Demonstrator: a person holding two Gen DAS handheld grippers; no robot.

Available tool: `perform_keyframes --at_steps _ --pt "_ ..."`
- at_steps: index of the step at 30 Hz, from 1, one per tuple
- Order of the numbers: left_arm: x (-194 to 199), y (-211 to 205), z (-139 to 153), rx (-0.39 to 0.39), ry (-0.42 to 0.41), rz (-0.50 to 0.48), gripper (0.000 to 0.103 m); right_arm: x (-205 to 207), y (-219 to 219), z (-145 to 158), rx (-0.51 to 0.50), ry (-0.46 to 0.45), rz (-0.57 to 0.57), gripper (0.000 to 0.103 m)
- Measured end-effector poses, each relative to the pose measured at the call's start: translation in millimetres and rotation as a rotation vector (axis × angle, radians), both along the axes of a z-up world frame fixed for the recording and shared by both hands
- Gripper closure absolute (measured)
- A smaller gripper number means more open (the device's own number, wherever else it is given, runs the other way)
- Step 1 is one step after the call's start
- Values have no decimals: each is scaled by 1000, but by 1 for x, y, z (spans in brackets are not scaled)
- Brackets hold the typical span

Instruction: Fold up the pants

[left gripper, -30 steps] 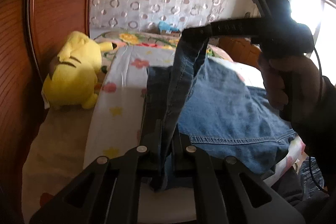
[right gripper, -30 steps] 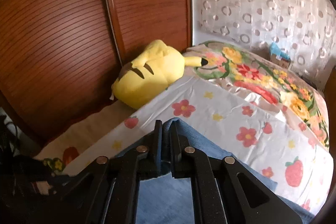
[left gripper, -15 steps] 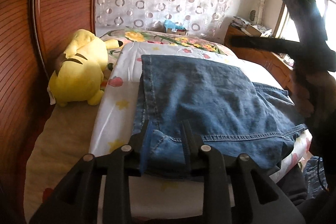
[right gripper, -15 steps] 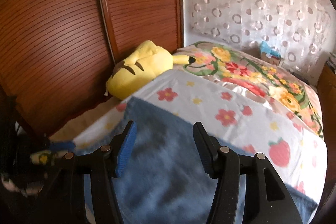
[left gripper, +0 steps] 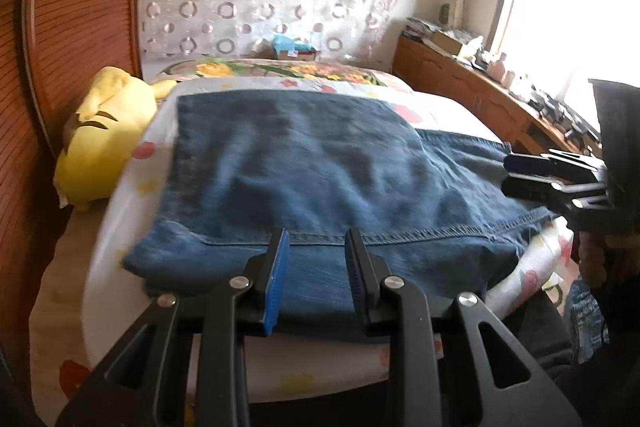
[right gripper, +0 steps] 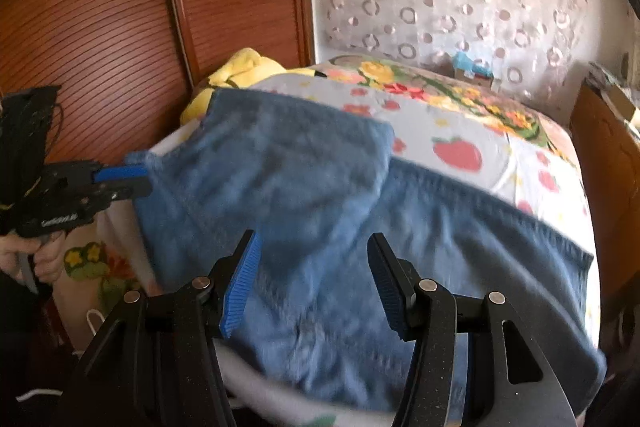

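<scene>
Black jaws of the left gripper [left gripper: 316,259] and the right gripper [right gripper: 312,279] stand apart, gripping nothing — the folded denim pants [left gripper: 304,171] lie flat on the flowered bedsheet [right gripper: 460,131] just beyond, a yellow plush toy [left gripper: 100,139] beside it.

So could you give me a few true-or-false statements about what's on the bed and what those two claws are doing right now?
1. The jeans lie folded on the bed. True.
2. The left claw is clamped on the denim. False: its pads stand apart, gripping nothing.
3. A yellow plush toy sits beside the jeans, against the wooden panel. True.
4. The right claw holds a trouser leg in the air. False: it is open, with the jeans lying flat under it.
5. The bedsheet is plain white. False: it has flowers and strawberries.
</scene>
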State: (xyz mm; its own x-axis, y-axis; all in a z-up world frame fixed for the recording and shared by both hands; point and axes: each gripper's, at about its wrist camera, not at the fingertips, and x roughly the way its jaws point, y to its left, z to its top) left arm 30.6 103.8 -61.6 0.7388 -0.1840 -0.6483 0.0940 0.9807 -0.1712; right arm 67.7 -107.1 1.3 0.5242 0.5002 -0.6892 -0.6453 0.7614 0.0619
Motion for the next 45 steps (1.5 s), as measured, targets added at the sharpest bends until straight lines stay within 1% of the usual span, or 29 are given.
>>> perform_keyframes --at_steps 3,8,11,15,17,18,20,22,25,26,28,29,32,37,40,45 --pt "5 -10 -5 4 17 -15 76 -7 -7 -10 16 30 -1 46" --pt "11 -15 -17 16 53 -18 76 -12 -1 -29 13 71 12 46" --pt "11 -14 -28 17 77 -13 76 -13 4 -41 -5 90 17 46" --pt "9 -13 -34 12 83 -19 76 -16 6 -60 -46 124 15 46" --pt "8 -13 -36 12 83 -24 76 -18 5 -66 -53 129 13 45" --pt "8 -13 -37 13 82 -27 75 -21 4 -67 -52 117 12 45" --pt "5 -12 -39 15 73 -31 74 -23 3 -67 -51 111 10 45" --pt "3 -14 -41 20 66 -40 68 -24 2 -68 -45 109 8 45" --pt "3 -20 -42 39 57 -49 64 -25 1 -68 -36 111 4 45" --pt "2 -21 -42 40 56 -49 62 -25 0 -67 -31 112 2 46" --pt "2 -24 -42 35 53 -55 52 -25 -3 -66 -24 113 -1 46" --pt "2 -25 -43 35 52 -59 50 -26 -4 -65 -18 114 -3 46" --pt "3 -30 -42 66 52 -54 49 -27 -11 -60 -1 111 -9 46" --pt "3 -33 -40 73 61 -27 49 -28 -35 -46 21 80 -63 46" --pt "3 -38 -38 85 65 -19 49 -26 -57 -37 32 60 -119 46" --pt "3 -44 -33 72 62 -30 49 -21 -99 -28 46 37 -220 46"
